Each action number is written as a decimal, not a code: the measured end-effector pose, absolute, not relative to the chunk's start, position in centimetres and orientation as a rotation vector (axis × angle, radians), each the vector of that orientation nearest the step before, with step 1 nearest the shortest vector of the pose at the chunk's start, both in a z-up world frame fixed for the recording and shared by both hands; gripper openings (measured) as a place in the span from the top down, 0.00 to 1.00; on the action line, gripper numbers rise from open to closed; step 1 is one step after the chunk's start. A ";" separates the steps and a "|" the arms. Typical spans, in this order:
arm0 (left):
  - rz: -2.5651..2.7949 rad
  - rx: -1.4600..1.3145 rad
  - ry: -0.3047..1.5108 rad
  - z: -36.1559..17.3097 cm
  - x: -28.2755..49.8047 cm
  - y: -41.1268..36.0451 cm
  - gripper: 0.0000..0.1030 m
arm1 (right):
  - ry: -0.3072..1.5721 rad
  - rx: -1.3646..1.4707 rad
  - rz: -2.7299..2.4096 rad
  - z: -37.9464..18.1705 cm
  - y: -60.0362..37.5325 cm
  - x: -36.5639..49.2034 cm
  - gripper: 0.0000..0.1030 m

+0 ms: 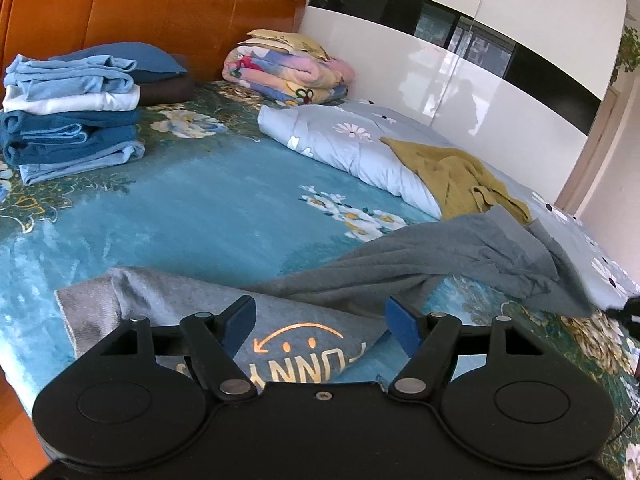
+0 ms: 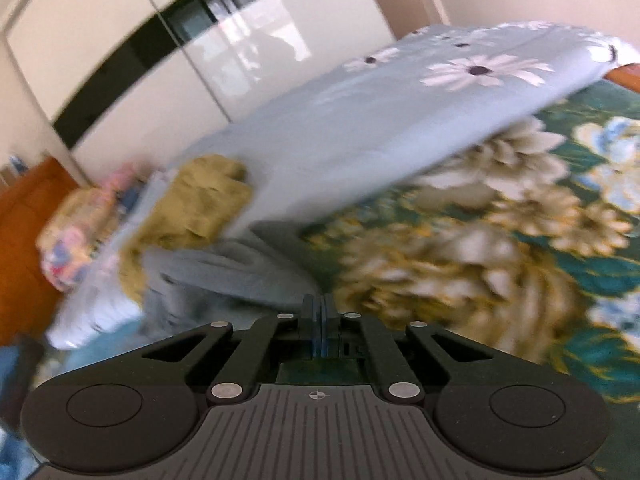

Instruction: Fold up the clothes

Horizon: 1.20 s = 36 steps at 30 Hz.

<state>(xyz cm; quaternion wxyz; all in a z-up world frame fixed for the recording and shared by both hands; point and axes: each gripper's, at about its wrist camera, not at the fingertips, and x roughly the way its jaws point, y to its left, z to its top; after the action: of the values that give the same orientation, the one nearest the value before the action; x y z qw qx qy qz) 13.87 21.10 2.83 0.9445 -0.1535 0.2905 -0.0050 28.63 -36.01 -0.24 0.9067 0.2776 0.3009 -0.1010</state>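
Note:
A grey shirt (image 1: 440, 264) with an orange smiley print (image 1: 298, 344) lies spread across the teal floral bedspread (image 1: 180, 208), one part stretched out to the right. My left gripper (image 1: 320, 308) hovers open just above the printed part, its blue pads apart and holding nothing. At the far right edge of the left wrist view, a dark bit of my right gripper (image 1: 628, 308) meets the shirt's drawn-out corner. The right wrist view is blurred. There my right gripper (image 2: 320, 300) is shut, with the grey shirt (image 2: 224, 264) reaching up to its fingertips.
A stack of folded blue and white clothes (image 1: 72, 116) sits at the back left by the wooden headboard (image 1: 140, 4). An olive garment (image 1: 452, 176) lies on a pale daisy quilt (image 1: 340, 136) along the right. A folded floral blanket (image 1: 284, 72) and a glossy wardrobe (image 1: 480, 80) stand behind.

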 end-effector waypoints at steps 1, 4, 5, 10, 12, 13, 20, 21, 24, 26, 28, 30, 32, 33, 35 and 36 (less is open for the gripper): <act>-0.015 -0.311 0.596 2.7 14.0 20.9 0.32 | 0.640 0.571 -0.225 -0.8 -36.4 28.4 0.99; -0.030 -0.305 0.607 2.5 14.4 20.3 0.32 | 0.636 0.608 -0.227 -1.2 -37.4 27.1 0.98; -0.035 -0.303 0.611 2.4 14.6 20.2 0.32 | 0.630 0.609 -0.205 -0.9 -37.3 27.2 0.98; -0.053 -0.293 0.625 2.1 15.1 19.4 0.32 | 0.600 0.536 -0.076 1.3 -34.1 30.3 0.93; -0.052 -0.289 0.626 2.1 15.0 19.2 0.32 | 0.594 0.492 -0.034 1.9 -32.3 33.0 0.82; -0.052 -0.287 0.626 2.1 15.0 19.1 0.32 | 0.594 0.468 -0.027 2.2 -31.4 34.2 0.69; -0.026 -0.287 0.630 2.1 14.6 19.3 0.32 | 0.673 0.121 -0.127 1.9 -25.3 41.8 0.51; -0.020 -0.288 0.632 2.1 14.5 19.4 0.32 | 0.682 0.108 -0.131 1.7 -25.1 42.2 0.51; -0.010 -0.292 0.637 2.0 14.5 19.7 0.32 | 0.707 0.112 -0.141 1.3 -25.2 43.0 0.76; -0.010 -0.296 0.637 1.9 14.4 19.7 0.32 | 0.713 0.150 -0.131 1.4 -25.7 42.9 0.91; -0.015 -0.299 0.635 2.0 14.4 19.7 0.32 | 0.708 0.181 -0.115 1.7 -26.5 42.3 0.95; -0.021 -0.301 0.634 1.9 14.3 19.6 0.32 | 0.673 0.212 -0.117 2.4 -27.5 41.1 0.95; -0.030 -0.303 0.634 1.9 14.1 19.5 0.32 | 0.633 0.244 -0.130 3.2 -28.6 39.9 0.95; -0.033 -0.304 0.635 1.9 14.1 19.4 0.32 | 0.616 0.260 -0.143 3.6 -29.3 39.4 0.95; -0.036 -0.305 0.633 1.8 14.0 19.3 0.32 | 0.579 0.284 -0.180 4.3 -30.9 37.9 0.96; -0.037 -0.307 0.632 1.8 14.0 19.3 0.32 | 0.562 0.302 -0.202 4.5 -31.7 37.0 0.96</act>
<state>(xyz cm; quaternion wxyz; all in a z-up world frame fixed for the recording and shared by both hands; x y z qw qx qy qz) 13.96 19.28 1.83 0.9387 -0.1506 0.3097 -0.0182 37.05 -31.74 4.46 0.9446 0.1483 0.2756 -0.0989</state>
